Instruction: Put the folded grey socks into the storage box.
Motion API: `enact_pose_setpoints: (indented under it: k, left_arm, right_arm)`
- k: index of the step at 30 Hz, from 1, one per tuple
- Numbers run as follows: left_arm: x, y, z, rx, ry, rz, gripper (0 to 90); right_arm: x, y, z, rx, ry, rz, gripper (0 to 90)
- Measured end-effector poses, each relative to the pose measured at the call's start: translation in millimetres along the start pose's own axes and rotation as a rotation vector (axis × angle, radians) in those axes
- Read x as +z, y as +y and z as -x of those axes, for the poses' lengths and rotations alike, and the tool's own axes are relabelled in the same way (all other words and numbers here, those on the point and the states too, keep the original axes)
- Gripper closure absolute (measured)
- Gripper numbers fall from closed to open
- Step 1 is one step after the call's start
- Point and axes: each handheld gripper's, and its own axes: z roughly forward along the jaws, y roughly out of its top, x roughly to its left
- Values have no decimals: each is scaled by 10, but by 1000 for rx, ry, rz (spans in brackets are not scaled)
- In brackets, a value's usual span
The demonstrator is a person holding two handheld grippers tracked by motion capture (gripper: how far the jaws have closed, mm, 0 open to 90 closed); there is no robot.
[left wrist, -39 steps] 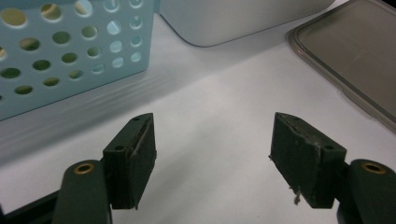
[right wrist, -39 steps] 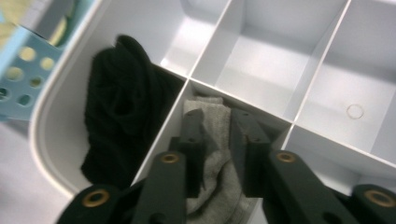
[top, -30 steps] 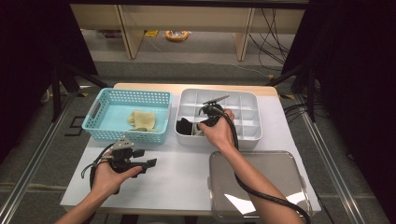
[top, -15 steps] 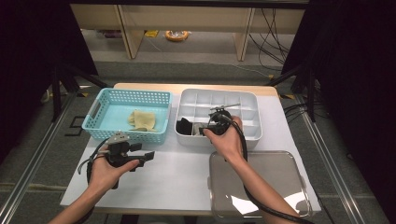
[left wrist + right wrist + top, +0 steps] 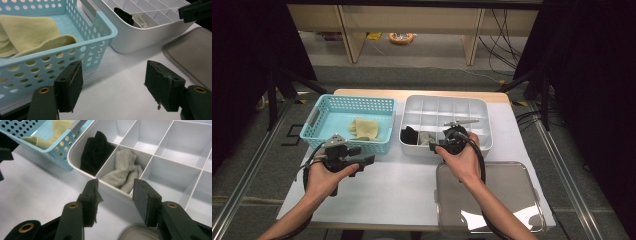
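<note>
Two claws hover released: the right claw (image 5: pixel 115 200), whose jaws have just been opening with nothing between them, sits at the near wall of the white divided bin (image 5: pixel 160 195), above the grey sock (image 5: pixel 122 173) beside a black sock (image 5: pixel 96 151); the left claw (image 5: pixel 113 85) gapes near the blue basket (image 5: pixel 75 47).

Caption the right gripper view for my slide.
Open right claw hangs before the white divided bin, where a grey sock lies beside a black sock.
</note>
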Motion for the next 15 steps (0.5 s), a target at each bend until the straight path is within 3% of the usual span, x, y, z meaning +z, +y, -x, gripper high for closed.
enact_pose_setpoints:
  k: [4, 5, 8, 9, 12, 15]
  left_arm:
    - [-5, 43, -28, -10, 14, 12, 302]
    - [-4, 56, -39, -8, 13, 16, 303]
    - [-4, 106, -67, -16, 17, 29, 305]
    - [-8, 125, -78, -14, 21, 30, 305]
    - [-13, 173, -114, -16, 30, 42, 306]
    - [-20, 213, -146, -20, 38, 45, 306]
  right_arm:
    - [-62, -114, -17, 26, 19, -1, 552]
    - [-77, -142, 4, 1, 14, 4, 549]
    - [-109, -245, 10, 10, 28, 22, 548]
    - [-111, -287, -5, 36, 26, 24, 549]
    - [-148, -331, 17, 5, 33, 48, 549]
    - [-191, -376, 15, 19, 34, 56, 550]
